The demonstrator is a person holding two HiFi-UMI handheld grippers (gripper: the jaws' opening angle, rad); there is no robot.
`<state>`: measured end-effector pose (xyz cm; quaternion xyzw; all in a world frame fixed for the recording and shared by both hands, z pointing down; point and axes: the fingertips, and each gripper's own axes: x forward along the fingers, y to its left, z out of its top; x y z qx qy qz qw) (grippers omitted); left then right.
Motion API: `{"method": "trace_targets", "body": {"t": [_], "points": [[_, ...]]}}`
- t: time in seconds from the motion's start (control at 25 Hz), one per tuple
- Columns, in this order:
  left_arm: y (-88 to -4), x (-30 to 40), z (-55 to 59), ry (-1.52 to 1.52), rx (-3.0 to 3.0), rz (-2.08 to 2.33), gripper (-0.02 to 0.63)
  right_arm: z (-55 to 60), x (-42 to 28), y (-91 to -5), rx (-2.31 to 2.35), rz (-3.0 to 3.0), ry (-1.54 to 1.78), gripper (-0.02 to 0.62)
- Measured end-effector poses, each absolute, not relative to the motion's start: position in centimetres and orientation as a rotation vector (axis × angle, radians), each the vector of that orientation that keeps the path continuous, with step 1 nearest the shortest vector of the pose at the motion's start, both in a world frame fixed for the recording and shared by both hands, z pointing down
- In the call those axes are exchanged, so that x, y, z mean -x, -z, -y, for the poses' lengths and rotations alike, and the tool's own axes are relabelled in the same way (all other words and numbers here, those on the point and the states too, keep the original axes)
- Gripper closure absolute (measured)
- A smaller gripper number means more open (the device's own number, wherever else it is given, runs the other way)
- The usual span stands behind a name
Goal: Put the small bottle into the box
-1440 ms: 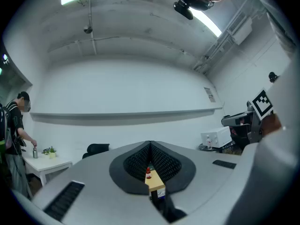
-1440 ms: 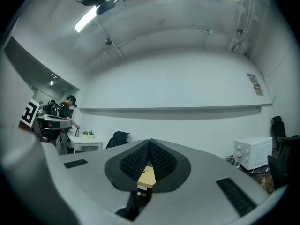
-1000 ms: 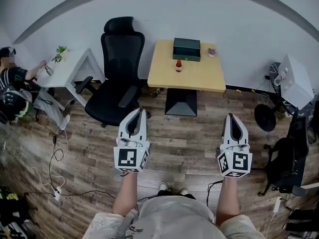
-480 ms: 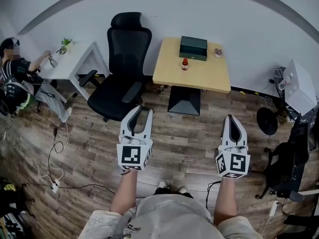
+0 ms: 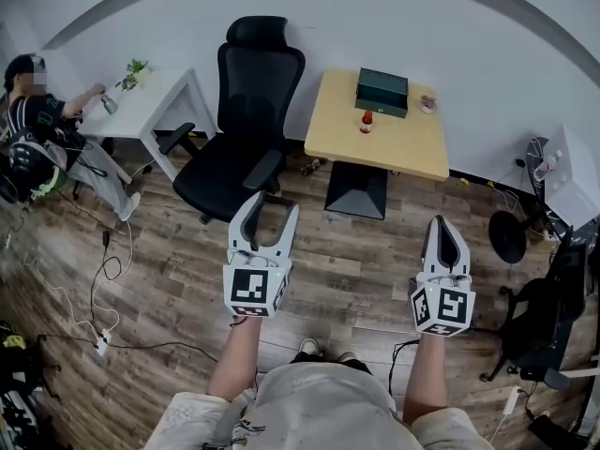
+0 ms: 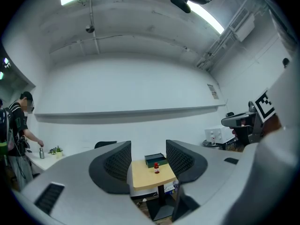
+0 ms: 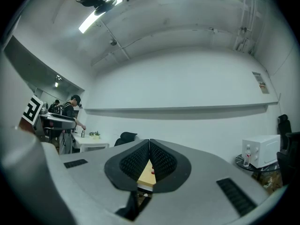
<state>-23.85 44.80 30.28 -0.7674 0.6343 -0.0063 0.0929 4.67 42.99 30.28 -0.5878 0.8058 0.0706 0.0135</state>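
Opening empty left tongs [image 5: 269, 203] — table [image 5: 384, 145] far

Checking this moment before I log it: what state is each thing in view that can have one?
left gripper: jaws opening, nothing between them.
right gripper: shut, empty.
small bottle: upright on the table, outside the box.
box: on the table behind the bottle; open or closed cannot be told.
office chair: unoccupied.

Wood-plank floor [image 5: 178, 279] is noted. A black office chair [image 5: 253, 92] is placed between a white table [image 5: 164, 97] and a tan desk [image 5: 394, 148], backed by a white wall [image 5: 487, 36].
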Motion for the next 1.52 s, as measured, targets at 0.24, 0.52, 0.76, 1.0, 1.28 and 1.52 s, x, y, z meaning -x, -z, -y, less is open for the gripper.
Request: {"method": "trace_targets", "body": {"t": [0.24, 0.52, 0.76, 1.0, 1.28, 1.52], "points": [[-31.2, 26.7, -44.5, 0.018, 2.294, -1.883, 0.379, -43.3, -2.5, -31.8, 1.877, -2.509, -0.195, 0.58], [-32.5, 26.2, -42.2, 0.033, 2.344, -1.849, 0.374, -41.5, -2.6, -32.8, 1.906, -2.491, -0.174, 0.58], [-33.2, 23.9, -37.9, 0.04, 2.366, -1.823, 0.374, -37.6, -4.3, -34.2, 1.93, -2.483, -0.157, 0.58], [-33.5, 20.5, -31.2, 0.074, 2.402, -1.782, 0.374, -31.5, -7.5, -35.6, 1.983, -2.485, -0.128, 0.58], [-33.1, 16.3, -22.5, 0.075, 2.423, -1.789, 0.374, -23.2, -11.8, -35.0, 1.98, -2.474, -0.097, 0.58], [-32.3, 12.8, -16.4, 0.084, 2.403, -1.797, 0.374, -17.2, -15.1, -34.6, 1.956, -2.488, -0.095, 0.58]]}}
